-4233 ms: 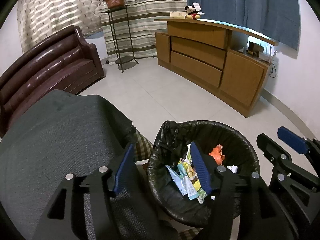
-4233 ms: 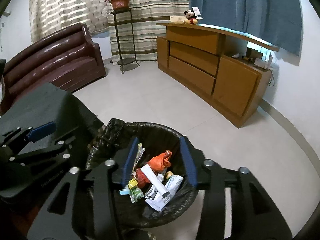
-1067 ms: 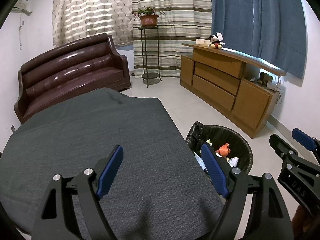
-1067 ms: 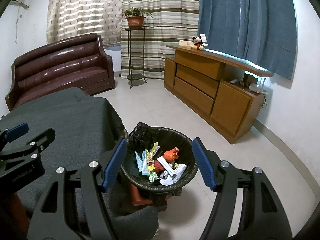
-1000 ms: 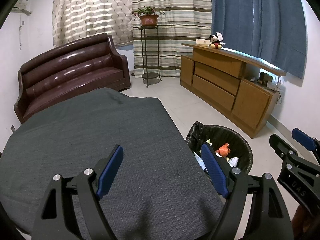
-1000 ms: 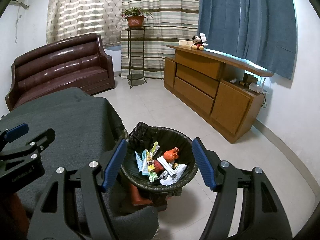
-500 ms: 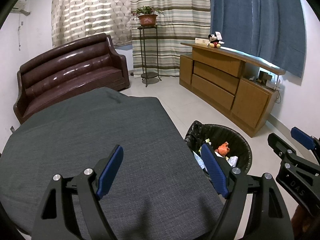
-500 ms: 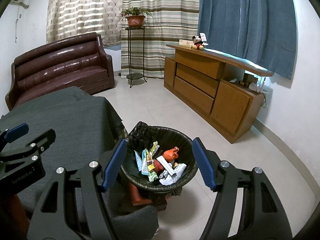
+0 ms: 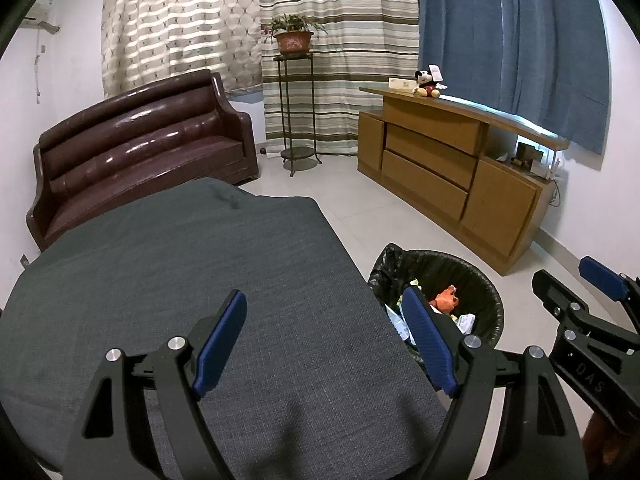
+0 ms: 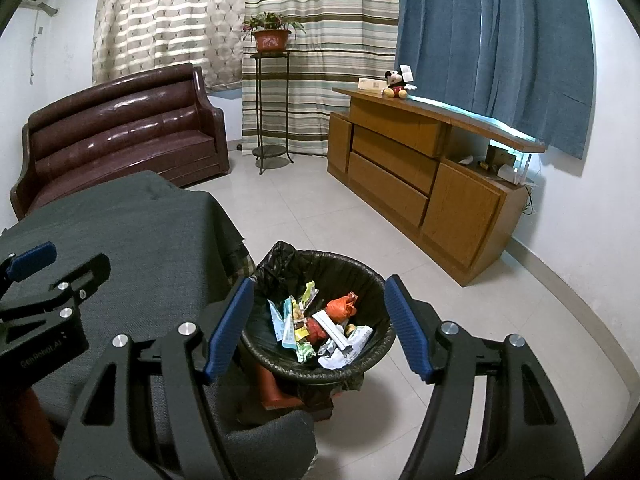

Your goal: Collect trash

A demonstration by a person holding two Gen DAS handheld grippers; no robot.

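Note:
A black-lined trash bin stands on the floor beside the table and holds several wrappers, an orange crumpled piece and white paper; it also shows in the left wrist view. My right gripper is open and empty, held above the bin. My left gripper is open and empty, above the bare grey tablecloth. The right gripper's side shows at the right edge of the left wrist view.
A brown leather sofa stands at the back left. A metal plant stand with a potted plant is by the striped curtains. A wooden sideboard with a Mickey toy runs along the right wall. White tiled floor surrounds the bin.
Both grippers have risen and pulled back from the bin since four seconds ago. Over the last second they hardly move.

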